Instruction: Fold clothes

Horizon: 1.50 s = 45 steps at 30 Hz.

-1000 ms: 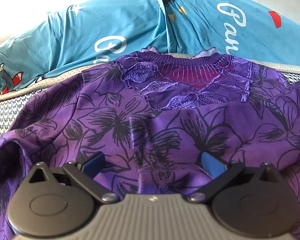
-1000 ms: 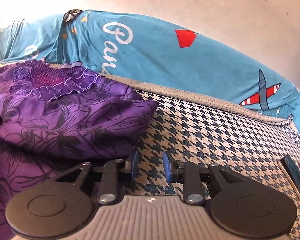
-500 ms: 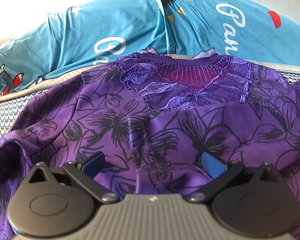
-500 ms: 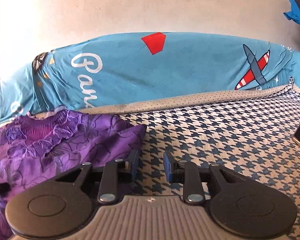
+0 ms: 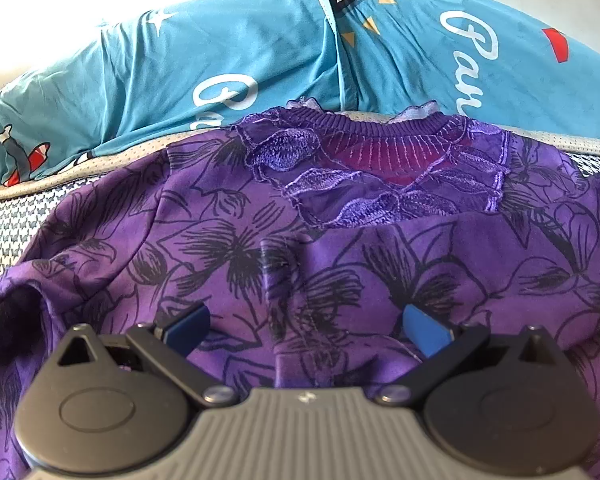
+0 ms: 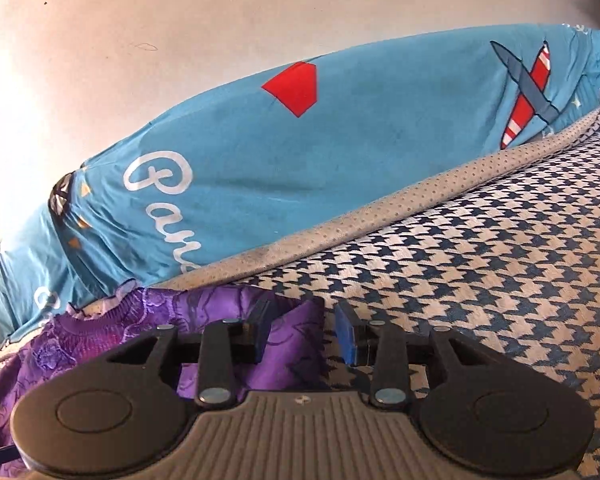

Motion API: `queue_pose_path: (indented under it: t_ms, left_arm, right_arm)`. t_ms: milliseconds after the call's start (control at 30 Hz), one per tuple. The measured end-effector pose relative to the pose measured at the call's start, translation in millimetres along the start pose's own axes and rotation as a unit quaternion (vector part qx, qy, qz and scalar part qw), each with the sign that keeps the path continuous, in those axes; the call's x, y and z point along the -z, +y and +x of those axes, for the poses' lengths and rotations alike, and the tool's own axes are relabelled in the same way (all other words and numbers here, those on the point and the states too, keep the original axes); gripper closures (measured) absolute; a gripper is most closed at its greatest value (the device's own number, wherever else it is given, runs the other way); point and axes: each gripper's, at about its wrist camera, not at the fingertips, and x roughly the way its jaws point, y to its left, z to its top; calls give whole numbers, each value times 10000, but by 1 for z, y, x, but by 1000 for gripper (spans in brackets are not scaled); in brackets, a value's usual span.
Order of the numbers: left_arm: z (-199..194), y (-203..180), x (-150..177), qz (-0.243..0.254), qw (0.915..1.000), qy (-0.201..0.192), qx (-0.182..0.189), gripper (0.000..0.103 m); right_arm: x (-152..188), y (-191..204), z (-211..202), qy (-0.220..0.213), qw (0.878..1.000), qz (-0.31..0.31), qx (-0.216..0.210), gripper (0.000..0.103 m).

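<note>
Soft purple floral-print top (image 5: 260,248) lies limp ahead of our spread left gripper (image 5: 306,326); our right gripper (image 6: 300,336), just opening, straddles its corner, where we judge a hold best.

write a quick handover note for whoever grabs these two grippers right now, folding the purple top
Left gripper: open wide, over the purple top, gripping nothing.
Right gripper: jaws have just been opening; the top's edge lies between the pads, not pinched.
The top lies on the houndstooth cover, neckline toward the blue pillows.
Done: sides look folded in.
Left: probably fold it again and smooth it.
</note>
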Motion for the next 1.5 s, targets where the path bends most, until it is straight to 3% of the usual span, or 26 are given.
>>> queue_pose_path:
  t_ms: [133, 433, 467, 533, 600, 733, 967, 1100, 1167, 1267, 1333, 1500]
  left_arm:
    - [1, 7, -3, -122, 9999, 8, -69, 0]
    - [4, 16, -8, -303, 9995, -1, -94, 0]
    - [4, 15, -8, -288, 9995, 1, -99, 0]
    - [5, 15, -8, -262, 9996, -3, -103, 0]
    - [5, 16, -8, -276, 9996, -5, -101, 0]
    - [7, 19, -9, -335, 9994, -5, -125, 0]
    - [0, 25, -13, -477, 9981, -317, -217, 0]
    - [-3, 28, -17, -548, 9970, -452, -320, 0]
    - [0, 28, -17, -563, 9976, -315, -266, 0]
    - [2, 28, -16, -556, 9979, -245, -234, 0]
    - [2, 29, -16, -568, 9977, -277, -225, 0]
    - [1, 37, -21, -671, 9970, -335, -177, 0]
  right_arm:
    - [5, 21, 7, 299, 9984, -406, -273, 68]
    - [36, 57, 19, 615, 9846, -1634, -68, 63]
    - [39, 57, 21, 639, 9844, -1638, -47, 65]
    - [40, 58, 25, 623, 9848, -1623, -36, 89]
    - [40, 60, 25, 517, 9848, -1657, -26, 95]
    - [38, 67, 21, 236, 9845, -1735, -71, 97]
    - [23, 81, 14, -281, 9883, -1396, -538, 97]
    - [30, 84, 27, 52, 9876, -1434, -631, 96]
    - [38, 78, 42, 500, 9876, -1411, -482, 93]
    - [37, 67, 43, 662, 9887, -1198, -615, 90]
    - [28, 60, 36, 645, 9894, -1032, -796, 78]
    - [2, 45, 15, 198, 9941, -811, -695, 76]
